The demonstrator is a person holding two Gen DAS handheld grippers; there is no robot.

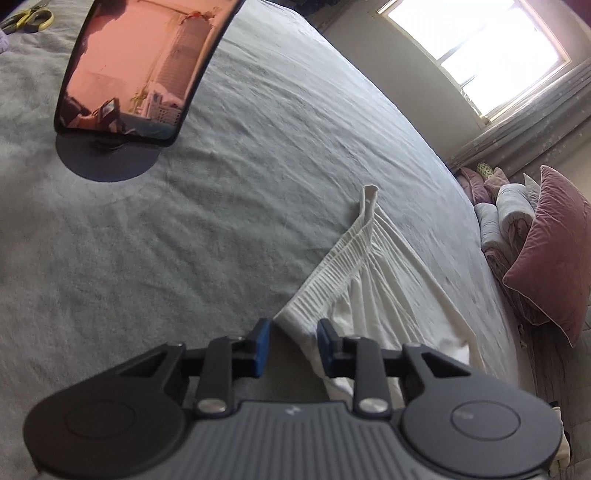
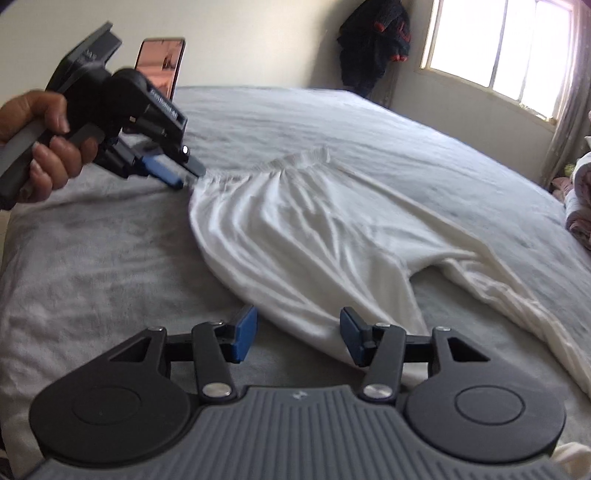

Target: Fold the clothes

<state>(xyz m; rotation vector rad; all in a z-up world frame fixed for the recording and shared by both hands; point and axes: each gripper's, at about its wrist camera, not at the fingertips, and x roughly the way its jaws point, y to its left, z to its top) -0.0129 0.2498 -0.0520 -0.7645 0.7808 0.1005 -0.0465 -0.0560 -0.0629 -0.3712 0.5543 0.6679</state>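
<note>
One pair of white trousers [image 2: 314,229] lies spread on the bed [image 2: 92,258], ribbed waistband [image 1: 332,266] at the far end from my right gripper [image 2: 298,338], two legs running toward it and off to its right. Two grippers, both mine.

My left gripper [image 1: 293,345] has its jaws narrow around the near corner of the waistband; cloth sits between the blue pads [image 1: 263,347], but I cannot tell if they actually press on it. In the right wrist view the same left gripper [image 2: 186,177] tips down onto that corner, with my left hand [image 2: 48,147] wrapped on the handle.

My right gripper stands moderately wide, jaws apart, the edge of one trouser leg lying between them, pads not touching it.

One phone [image 1: 144,66] on a round stand [image 1: 107,158], ahead and left of my left gripper. One pair of scissors [image 1: 31,18] beyond it, far left. One pink cushion [image 1: 550,254] and a heap of bedding [image 1: 506,218] off to the right.

Surface: grey wrinkled sheet over a wide bed. Room: one bright window [image 2: 506,51], grey curtain [image 1: 535,129], one dark garment [image 2: 376,48] hanging on the far wall.
</note>
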